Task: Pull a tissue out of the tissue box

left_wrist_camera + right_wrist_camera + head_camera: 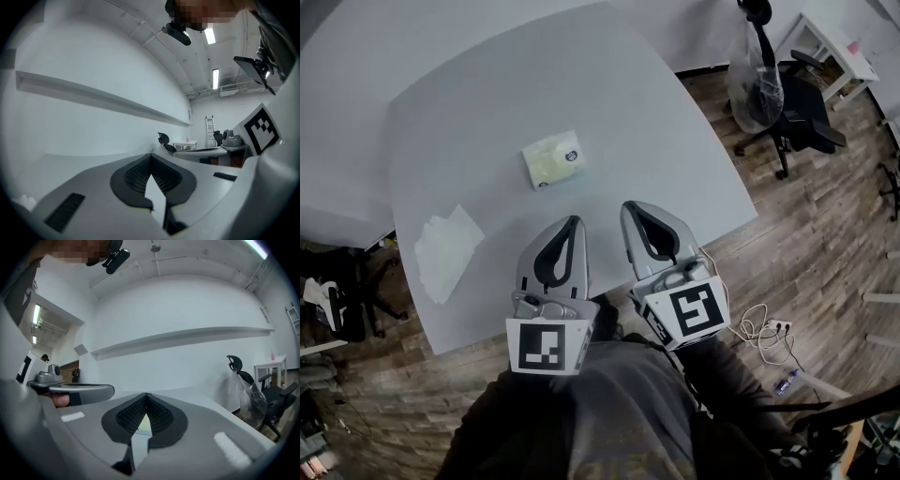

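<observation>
Two tools are in play, with one tissue box and one loose tissue. Nearest, over the person's lap, both tools sit on the near side of the tissue box, at the desk edge and well apart from the box. The left tool is straight in front of the box. Its jaws are closed tip to tip with nothing between them. The right tool lies just beside it, to the box's near right. Its jaws are pressed together at the tips in the same way and are empty.

The loose tissue lies flat to the box's near left, well apart from it. It is white, with overlapping layers.

The tissue box rests on the desk a little left of the middle. It is a soft, flat pack, pale yellow-green, turned slightly askew, with a small white label at one corner.

Far to the box's right, off the desk, one black office chair stands on the wooden floor with a clear plastic bag beside it.
</observation>
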`<move>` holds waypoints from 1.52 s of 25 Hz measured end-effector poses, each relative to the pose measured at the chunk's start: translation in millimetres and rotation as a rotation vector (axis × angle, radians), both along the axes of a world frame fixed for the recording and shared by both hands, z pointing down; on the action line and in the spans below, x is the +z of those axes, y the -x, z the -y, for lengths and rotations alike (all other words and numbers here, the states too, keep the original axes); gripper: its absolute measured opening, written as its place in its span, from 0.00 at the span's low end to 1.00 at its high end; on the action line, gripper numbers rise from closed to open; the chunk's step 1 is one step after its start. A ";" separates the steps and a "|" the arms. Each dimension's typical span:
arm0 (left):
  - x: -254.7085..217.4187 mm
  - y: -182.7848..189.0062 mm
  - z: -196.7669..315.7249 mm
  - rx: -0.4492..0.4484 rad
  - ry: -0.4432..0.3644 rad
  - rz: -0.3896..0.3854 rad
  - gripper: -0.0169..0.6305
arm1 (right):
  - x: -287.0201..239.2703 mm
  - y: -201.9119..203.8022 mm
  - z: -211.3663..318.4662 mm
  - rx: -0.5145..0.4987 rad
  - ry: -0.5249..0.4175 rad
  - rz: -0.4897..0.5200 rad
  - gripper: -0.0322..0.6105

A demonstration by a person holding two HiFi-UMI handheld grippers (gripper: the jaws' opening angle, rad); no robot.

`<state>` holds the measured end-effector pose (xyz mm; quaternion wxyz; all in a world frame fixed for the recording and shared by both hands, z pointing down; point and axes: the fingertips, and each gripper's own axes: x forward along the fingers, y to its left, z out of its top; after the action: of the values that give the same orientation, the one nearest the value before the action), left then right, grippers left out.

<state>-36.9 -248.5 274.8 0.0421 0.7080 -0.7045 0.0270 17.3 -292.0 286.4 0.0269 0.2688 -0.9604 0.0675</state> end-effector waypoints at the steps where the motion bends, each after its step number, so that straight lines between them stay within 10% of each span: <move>1: 5.0 6.1 7.4 -0.001 0.009 -0.004 0.02 | 2.6 7.5 7.7 -0.006 0.002 -0.002 0.05; 15: 27.5 79.5 69.4 -0.151 0.037 -0.059 0.02 | 14.3 83.3 87.2 -0.145 -0.017 -0.042 0.05; 38: 152.3 140.5 119.1 -0.500 0.256 -0.179 0.02 | 164.9 175.9 150.8 -0.741 0.185 -0.191 0.22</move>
<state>-177.4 -367.6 427.1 0.1981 0.5011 -0.8413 0.0419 -158.6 -442.8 451.4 0.1630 -0.0946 -0.9754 0.1143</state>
